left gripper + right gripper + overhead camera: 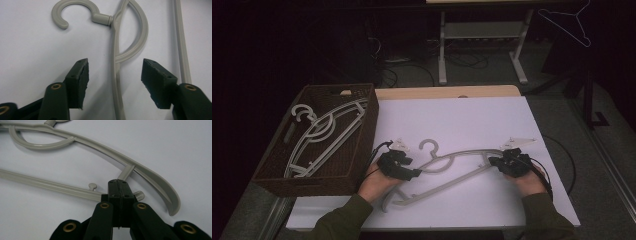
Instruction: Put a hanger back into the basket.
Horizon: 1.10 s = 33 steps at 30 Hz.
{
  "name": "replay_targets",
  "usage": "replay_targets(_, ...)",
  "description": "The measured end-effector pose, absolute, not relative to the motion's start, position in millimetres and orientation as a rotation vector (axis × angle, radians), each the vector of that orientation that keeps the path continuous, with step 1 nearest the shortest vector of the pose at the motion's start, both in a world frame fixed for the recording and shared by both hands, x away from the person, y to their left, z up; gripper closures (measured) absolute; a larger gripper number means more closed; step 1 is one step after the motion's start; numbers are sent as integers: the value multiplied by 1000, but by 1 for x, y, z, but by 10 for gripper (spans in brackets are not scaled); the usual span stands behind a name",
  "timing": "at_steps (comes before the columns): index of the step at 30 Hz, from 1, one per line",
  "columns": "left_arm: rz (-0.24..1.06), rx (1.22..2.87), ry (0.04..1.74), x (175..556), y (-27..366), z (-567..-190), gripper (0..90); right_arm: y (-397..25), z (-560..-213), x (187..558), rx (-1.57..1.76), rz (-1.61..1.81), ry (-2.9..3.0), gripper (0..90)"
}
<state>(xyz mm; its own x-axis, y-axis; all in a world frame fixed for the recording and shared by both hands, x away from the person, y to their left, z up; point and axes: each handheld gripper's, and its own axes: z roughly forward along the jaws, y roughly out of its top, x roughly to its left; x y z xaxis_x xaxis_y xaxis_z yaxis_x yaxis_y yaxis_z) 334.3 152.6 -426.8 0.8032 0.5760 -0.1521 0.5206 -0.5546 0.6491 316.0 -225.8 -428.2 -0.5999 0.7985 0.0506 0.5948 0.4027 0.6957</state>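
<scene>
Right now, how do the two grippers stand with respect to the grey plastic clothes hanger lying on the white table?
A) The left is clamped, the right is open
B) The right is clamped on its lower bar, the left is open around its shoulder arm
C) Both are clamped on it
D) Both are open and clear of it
B: the right gripper has its jaws pressed together on the lower bar of the grey plastic clothes hanger, while the left gripper stands open with the hanger's shoulder arm running between its jaws.
</scene>
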Motion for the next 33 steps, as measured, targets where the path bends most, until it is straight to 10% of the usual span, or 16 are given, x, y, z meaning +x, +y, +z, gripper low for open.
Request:
replay_targets(25,111,2317,777,331,148,-428,319,-223,-439,318,1246,933,2405,898)
replay_targets(33,126,2396,729,334,135,-433,426,-223,-441,318,1250,937,2405,898)
